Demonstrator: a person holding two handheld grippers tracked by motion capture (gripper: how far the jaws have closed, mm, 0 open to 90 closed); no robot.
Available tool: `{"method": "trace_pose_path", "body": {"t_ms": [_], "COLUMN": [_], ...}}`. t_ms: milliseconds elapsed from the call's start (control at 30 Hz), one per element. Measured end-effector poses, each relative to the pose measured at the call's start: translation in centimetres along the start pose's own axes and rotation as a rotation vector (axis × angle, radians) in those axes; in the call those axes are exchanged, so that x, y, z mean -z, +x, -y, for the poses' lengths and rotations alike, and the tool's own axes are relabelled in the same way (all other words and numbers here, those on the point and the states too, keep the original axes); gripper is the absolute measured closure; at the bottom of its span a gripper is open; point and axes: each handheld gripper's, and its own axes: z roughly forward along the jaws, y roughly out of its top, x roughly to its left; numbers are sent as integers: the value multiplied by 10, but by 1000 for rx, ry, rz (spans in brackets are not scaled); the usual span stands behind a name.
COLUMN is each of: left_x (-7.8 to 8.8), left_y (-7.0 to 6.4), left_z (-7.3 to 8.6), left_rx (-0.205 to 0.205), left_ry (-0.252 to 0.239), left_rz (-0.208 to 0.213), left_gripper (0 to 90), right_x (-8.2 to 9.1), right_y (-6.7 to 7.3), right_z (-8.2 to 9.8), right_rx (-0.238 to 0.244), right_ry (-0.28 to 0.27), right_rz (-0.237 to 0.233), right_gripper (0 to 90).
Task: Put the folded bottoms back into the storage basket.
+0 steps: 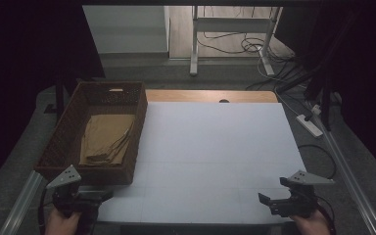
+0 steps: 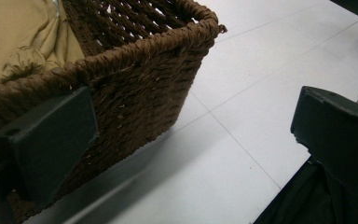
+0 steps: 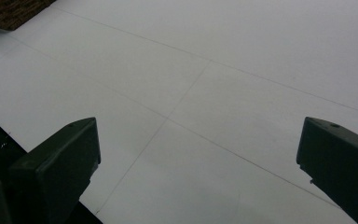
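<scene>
While both hands rest at the near edge of the table, each holds its claw low over the white surface with nothing between the jaws. The left claw sits just in front of the near wall of the woven brown basket, close beside it but not gripping it; in the left gripper view its jaws stand spread wide, one dark jaw showing against the basket's wickerwork, the other over bare white table. The right claw is well apart from it, at the near right corner of the table, and its jaws are likewise spread wide over the plain sheet, with only a corner of the basket at the far upper left of the right gripper view.

The folded tan cloth lies flat inside the basket, toward its near half, rumpled a little at the near edge. The basket stands along the table's left side, its long wall touching the edge of the white sheet. Behind the sheet a strip of wooden tabletop shows.
</scene>
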Motion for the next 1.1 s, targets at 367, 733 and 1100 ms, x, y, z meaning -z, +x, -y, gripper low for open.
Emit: {"method": "trace_pose_path", "body": {"t_ms": [367,733,1100], "left_x": [0,0,0], "left_y": [0,0,0], "left_z": [0,0,0], "left_rx": [0,-2,-3], "left_ry": [0,1,3], "left_rz": [0,-3,-4], "left_gripper": [0,0,0], "right_x": [6,14,20], "right_y": [-1,-3,-2], "right_z": [4,8,12], "right_rx": [-12,-34,-36], "right_ry": [-8,-17,-13], "right_rz": [3,21,47], "right_gripper": [4,4,4]}}
